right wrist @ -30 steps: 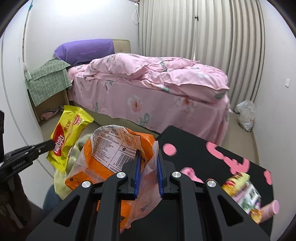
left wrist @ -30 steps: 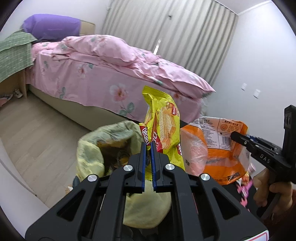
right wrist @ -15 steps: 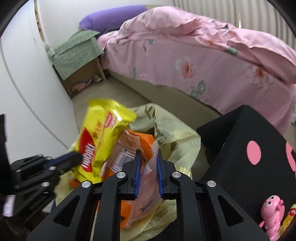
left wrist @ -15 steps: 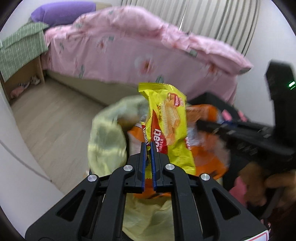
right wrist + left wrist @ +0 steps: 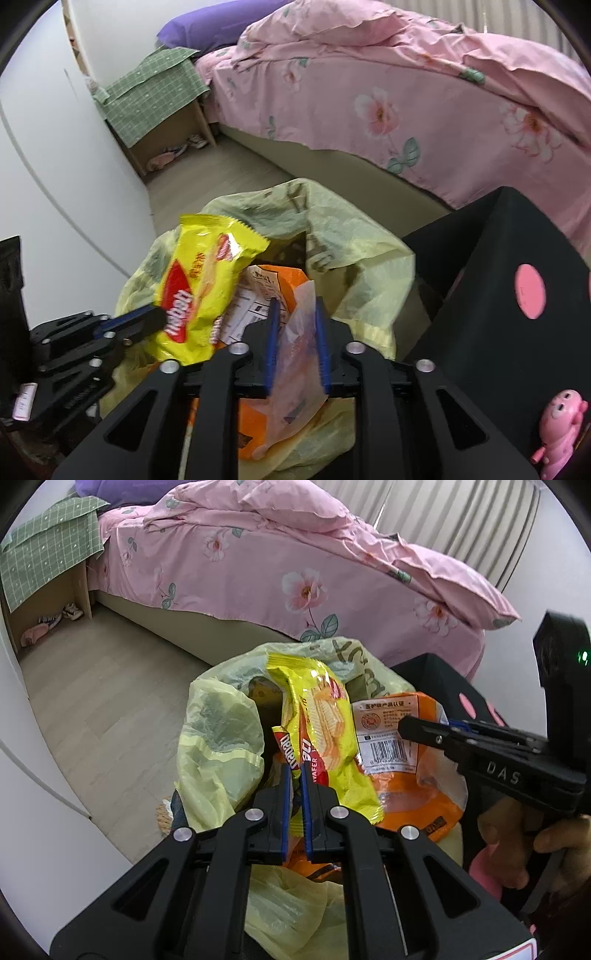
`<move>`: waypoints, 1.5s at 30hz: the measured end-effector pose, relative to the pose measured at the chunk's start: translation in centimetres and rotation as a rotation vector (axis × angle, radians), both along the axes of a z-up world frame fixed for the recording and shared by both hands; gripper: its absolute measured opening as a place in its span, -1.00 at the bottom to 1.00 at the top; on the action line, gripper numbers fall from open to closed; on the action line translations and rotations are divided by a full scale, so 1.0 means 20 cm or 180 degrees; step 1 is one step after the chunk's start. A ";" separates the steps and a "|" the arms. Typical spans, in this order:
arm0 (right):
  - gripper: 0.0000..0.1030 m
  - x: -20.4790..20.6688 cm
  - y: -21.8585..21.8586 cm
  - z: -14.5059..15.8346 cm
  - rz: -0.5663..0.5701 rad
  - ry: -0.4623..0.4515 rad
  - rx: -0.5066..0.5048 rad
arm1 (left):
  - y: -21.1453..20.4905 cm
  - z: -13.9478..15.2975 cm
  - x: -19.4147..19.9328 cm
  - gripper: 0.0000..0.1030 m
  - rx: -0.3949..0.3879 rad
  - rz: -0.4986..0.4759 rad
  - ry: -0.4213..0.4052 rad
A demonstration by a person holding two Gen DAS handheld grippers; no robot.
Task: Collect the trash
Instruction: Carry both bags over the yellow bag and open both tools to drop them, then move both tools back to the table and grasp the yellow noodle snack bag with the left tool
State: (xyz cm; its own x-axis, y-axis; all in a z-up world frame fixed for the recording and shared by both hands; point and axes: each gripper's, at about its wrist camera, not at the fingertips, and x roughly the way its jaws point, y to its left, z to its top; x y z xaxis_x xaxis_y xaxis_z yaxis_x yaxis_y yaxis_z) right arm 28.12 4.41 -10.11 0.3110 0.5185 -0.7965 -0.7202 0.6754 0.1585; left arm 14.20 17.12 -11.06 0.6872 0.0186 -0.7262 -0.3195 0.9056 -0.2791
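Both wrappers are over the yellow bin bag [image 5: 218,738], neither dropped yet. Our left gripper [image 5: 295,775] is clamped on the yellow wafer packet [image 5: 325,738], which stands just ahead of its tips. Our right gripper [image 5: 295,314] is opening, the orange snack bag [image 5: 291,354] loose between its jaws. A second ago both wrappers hung higher, beside the bin bag, the orange one pinched.

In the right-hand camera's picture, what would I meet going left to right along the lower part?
The other tool → yellow wafer packet → orange bag, between this camera's opening tool → black dotted table → pink toy.
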 end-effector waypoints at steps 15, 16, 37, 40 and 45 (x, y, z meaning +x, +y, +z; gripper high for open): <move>-0.23 -0.21 -0.49 0.28 -0.0336 -0.0354 0.0158 | -0.06 0.22 -0.08 -0.19 0.0011 0.0093 -0.0302; -0.23 -0.23 -0.54 0.30 -0.0365 -0.0384 0.0171 | -0.09 0.24 -0.09 -0.19 0.0010 0.0052 -0.0319; -0.08 -0.76 -2.03 0.23 -0.2056 -0.0874 0.0251 | -1.37 0.31 0.04 -0.16 0.0104 -0.2292 -0.0495; -0.03 -0.79 -2.15 0.18 -0.2178 -0.0812 0.0363 | -1.51 0.30 0.15 -0.16 -0.0003 -0.2565 -0.0420; 0.07 -0.82 -2.25 0.13 -0.2246 -0.0756 0.0440 | -1.74 0.26 0.50 -0.16 0.0100 -0.2699 -0.0249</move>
